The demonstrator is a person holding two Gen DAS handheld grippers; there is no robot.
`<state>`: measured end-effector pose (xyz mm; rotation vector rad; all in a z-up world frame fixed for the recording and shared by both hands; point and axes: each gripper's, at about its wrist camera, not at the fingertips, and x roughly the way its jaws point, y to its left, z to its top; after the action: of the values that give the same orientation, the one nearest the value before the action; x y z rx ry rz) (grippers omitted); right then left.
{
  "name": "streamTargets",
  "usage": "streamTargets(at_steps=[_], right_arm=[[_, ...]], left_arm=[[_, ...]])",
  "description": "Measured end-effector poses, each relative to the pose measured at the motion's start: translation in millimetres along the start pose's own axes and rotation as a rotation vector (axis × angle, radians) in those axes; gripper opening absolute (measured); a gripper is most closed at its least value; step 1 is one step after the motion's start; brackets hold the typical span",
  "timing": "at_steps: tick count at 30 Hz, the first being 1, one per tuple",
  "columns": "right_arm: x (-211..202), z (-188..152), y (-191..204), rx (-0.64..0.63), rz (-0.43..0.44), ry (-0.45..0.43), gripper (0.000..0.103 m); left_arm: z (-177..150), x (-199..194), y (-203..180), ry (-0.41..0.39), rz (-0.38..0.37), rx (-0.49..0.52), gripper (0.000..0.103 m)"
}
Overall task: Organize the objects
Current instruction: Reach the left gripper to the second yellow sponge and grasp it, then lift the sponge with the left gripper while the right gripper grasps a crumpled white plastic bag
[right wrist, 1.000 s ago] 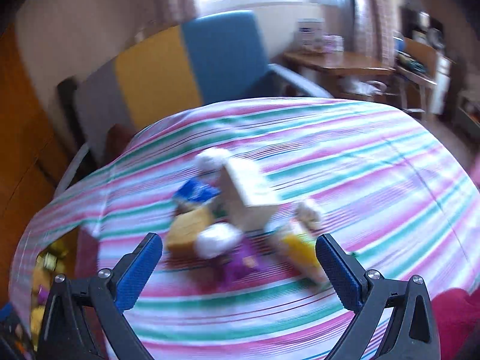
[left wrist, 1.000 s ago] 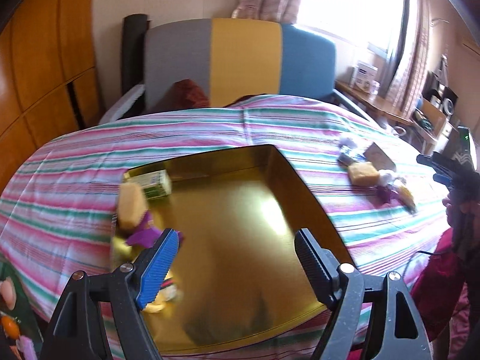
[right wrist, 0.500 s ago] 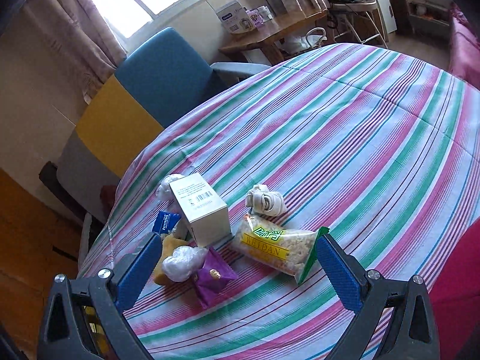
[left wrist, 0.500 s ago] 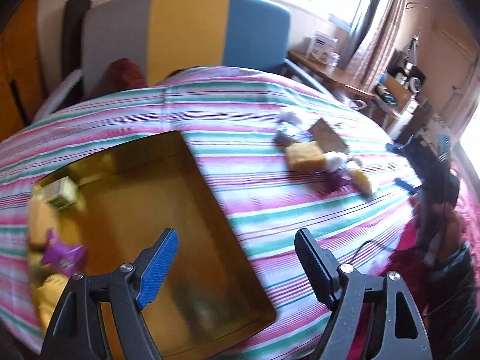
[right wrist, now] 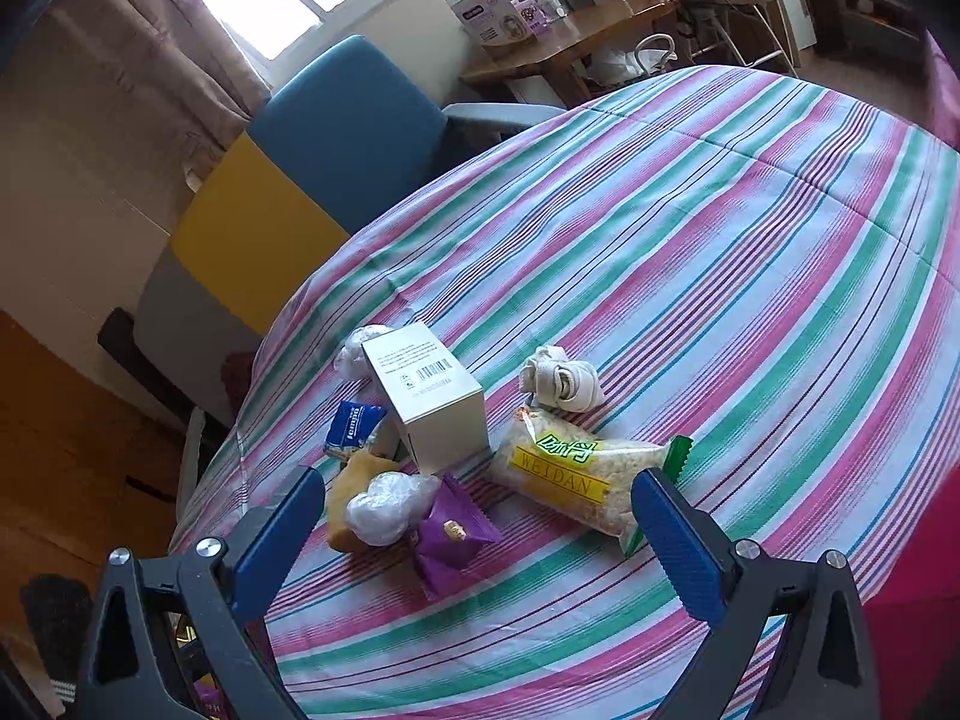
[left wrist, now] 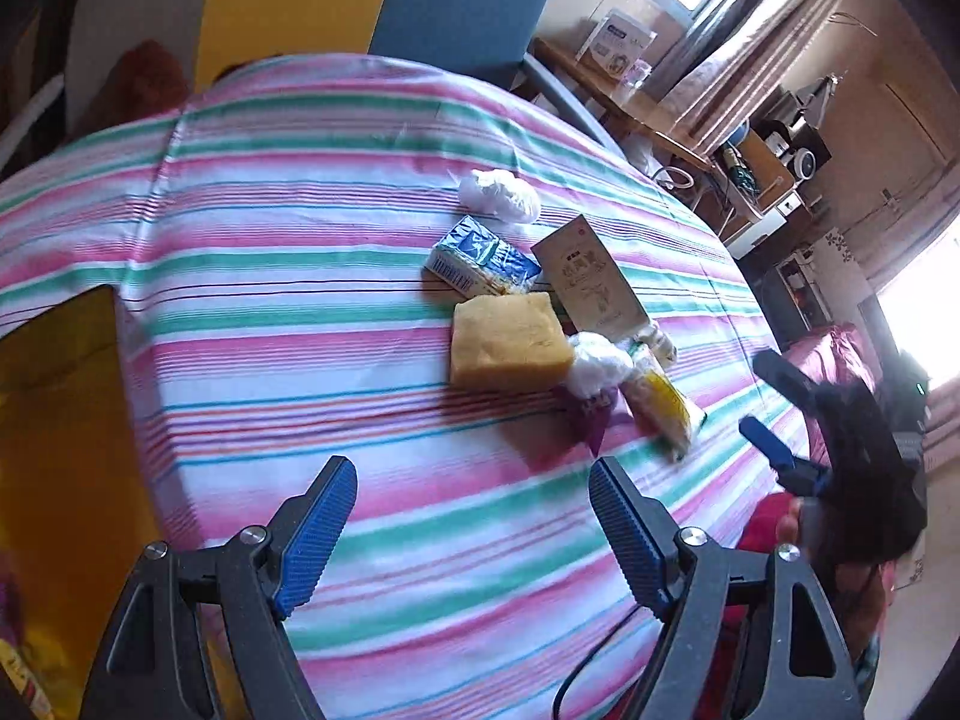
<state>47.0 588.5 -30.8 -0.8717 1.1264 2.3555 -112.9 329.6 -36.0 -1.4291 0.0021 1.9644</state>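
1. A small heap of things lies together on the striped cloth of the surface (right wrist: 690,252): a white box (right wrist: 429,399), a blue tissue pack (right wrist: 353,427) beside it, a yellow sponge block (left wrist: 507,341), a crumpled clear plastic wad (right wrist: 384,504), a purple sachet (right wrist: 450,537), a long snack packet (right wrist: 570,471) printed in yellow and green, and a rolled white sock (right wrist: 561,384).
2. The sponge, the wad and the sachet touch one another; the snack packet lies just beside the sachet, with the sock just beyond it.
3. A second plastic wad (left wrist: 499,195) sits behind the tissue pack, at the far side of the heap.
4. The right hand-held gripper (right wrist: 477,531) hovers over the near edge of the heap, jaws spread wide, gripping nothing.
5. The left hand-held gripper (left wrist: 471,519) hangs above bare cloth short of the heap, jaws likewise wide and empty.
6. A gold tray (left wrist: 54,420) lies at the left, apart from the heap.
7. A chair (right wrist: 300,168) in blue, yellow and grey stands beyond the surface.
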Motion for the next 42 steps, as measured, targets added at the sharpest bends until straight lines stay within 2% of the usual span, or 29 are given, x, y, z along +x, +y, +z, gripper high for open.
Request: streamTargets(at_steps=[4,9,15,16,18,20,23,25,30,33,35,37,42], right_arm=[[1.2,-0.5,0.6,-0.002,0.009,0.007,0.103],[4.9,-1.3,2.8,-0.008,0.037,0.029,0.103],[6.4,-1.8,3.0,-0.003,0.065,0.041,0.103],[6.5,-1.7,2.6,-0.001,0.069,0.042,0.103],[6.0,-1.9,3.1,-0.002,0.075,0.043,0.103],[4.9,-2.0,5.3,-0.016,0.074,0.039,0.103],[4.5,-2.1,10.5,-0.048,0.071,0.037,0.103],[5.5,-3.1,13.0,-0.064,0.069,0.043,0.103],[6.4,-4.9,16.8,-0.092,0.048,0.051,0.103],[10.1,-7.1,24.5,-0.135,0.028,0.077,0.103],[12.4,-8.3,36.5,-0.195,0.014,0.094,0.103],[15.5,-4.2,52.0,-0.251,0.007,0.108,0.103],[37.2,28.0,109.6,-0.436,-0.004,0.101,0.103]], left_arm=[[26.0,32.8,-4.6,0.029,-0.015,-0.047,0.084],[57.3,69.6,-21.6,0.048,0.004,-0.040,0.088],[74.2,116.7,-35.3,0.119,0.065,-0.011,0.088],[72.9,120.0,-34.7,0.122,0.075,-0.011,0.087],[68.0,127.4,-28.5,0.145,0.091,-0.029,0.070],[62.5,118.6,-26.5,0.117,0.079,-0.003,0.067],[48.5,97.0,-18.2,0.089,0.043,-0.007,0.066],[38.4,82.1,-14.1,0.072,0.047,0.005,0.066],[0.0,60.0,-11.9,0.072,0.123,0.094,0.066],[-22.0,57.1,-12.5,0.080,0.142,0.127,0.066],[-32.7,60.5,-10.5,0.094,0.142,0.129,0.066],[-36.3,59.7,-11.2,0.069,0.140,0.140,0.066],[-32.5,59.9,-7.1,0.063,0.115,0.102,0.066]])
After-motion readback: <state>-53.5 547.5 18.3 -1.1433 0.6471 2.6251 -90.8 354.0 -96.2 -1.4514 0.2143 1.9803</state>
